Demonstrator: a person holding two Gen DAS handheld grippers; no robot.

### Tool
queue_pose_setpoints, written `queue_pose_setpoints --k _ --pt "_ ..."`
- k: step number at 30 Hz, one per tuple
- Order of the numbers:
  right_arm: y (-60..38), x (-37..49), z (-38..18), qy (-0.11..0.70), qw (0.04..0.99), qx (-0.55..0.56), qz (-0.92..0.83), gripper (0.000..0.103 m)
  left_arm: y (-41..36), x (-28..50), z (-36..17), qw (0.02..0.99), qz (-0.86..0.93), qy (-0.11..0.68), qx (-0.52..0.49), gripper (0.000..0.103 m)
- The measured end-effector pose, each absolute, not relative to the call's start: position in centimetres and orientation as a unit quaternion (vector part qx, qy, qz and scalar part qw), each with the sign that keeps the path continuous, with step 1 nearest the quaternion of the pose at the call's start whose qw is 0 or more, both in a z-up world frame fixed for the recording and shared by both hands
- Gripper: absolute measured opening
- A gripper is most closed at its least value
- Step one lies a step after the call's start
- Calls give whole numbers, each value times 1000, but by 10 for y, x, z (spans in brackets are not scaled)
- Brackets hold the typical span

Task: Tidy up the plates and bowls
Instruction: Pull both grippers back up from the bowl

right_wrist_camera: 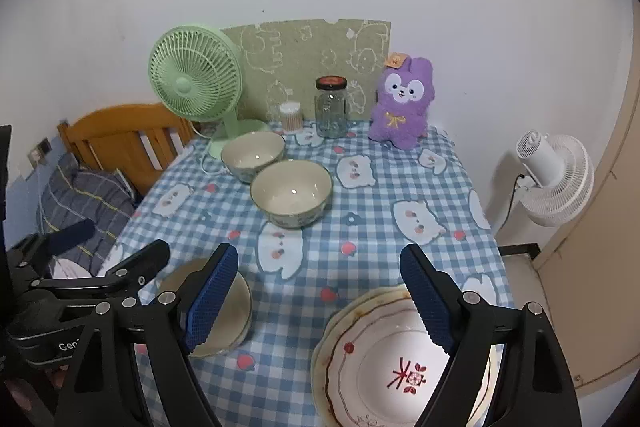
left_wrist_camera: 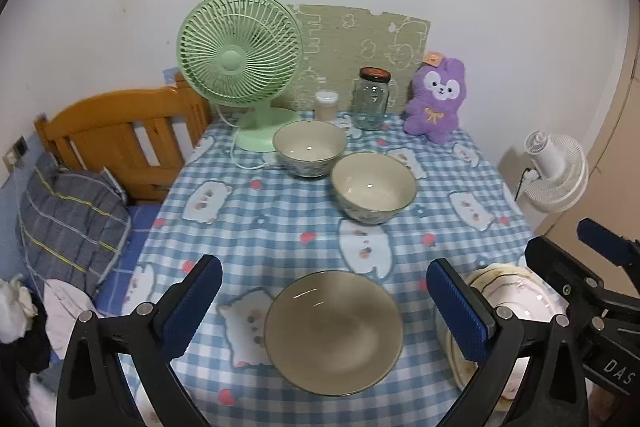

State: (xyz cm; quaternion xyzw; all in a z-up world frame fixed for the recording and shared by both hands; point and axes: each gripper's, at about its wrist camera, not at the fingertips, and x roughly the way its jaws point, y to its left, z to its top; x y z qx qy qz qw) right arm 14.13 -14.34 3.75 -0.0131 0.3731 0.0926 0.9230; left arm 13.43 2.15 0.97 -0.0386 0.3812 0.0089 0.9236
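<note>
A plain beige plate (left_wrist_camera: 333,333) lies on the checked tablecloth (left_wrist_camera: 280,227), below and between the wide-open fingers of my left gripper (left_wrist_camera: 325,263), which hangs above it and touches nothing. To its right is a stack of white plates with a red pattern (right_wrist_camera: 380,359). My right gripper (right_wrist_camera: 319,251) hovers open over that stack's far edge and holds nothing. Two cream bowls stand side by side further back, one (right_wrist_camera: 253,155) behind and left of the other (right_wrist_camera: 292,193). The beige plate (right_wrist_camera: 236,307) shows partly behind the right gripper's left finger.
Along the back of the table stand a green fan (left_wrist_camera: 240,67), a small swab tub (left_wrist_camera: 326,105), a glass jar (left_wrist_camera: 372,99) and a purple plush toy (left_wrist_camera: 434,99). A wooden bedhead (left_wrist_camera: 120,135) and a pillow are at left, and a white fan (right_wrist_camera: 556,179) is off the table's right edge.
</note>
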Motion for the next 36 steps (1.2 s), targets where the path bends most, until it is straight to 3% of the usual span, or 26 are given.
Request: queue_pose_setpoints --k 23,28,36 --pt "-146 206 34 366 923 -8 114 85 9 201 7 921 52 385 -20 101" --pt "-144 229 31 367 922 -2 122 85 10 220 5 921 57 384 -22 94" --pt "-140 266 20 380 917 -3 122 85 7 254 -9 916 67 395 -2 94"
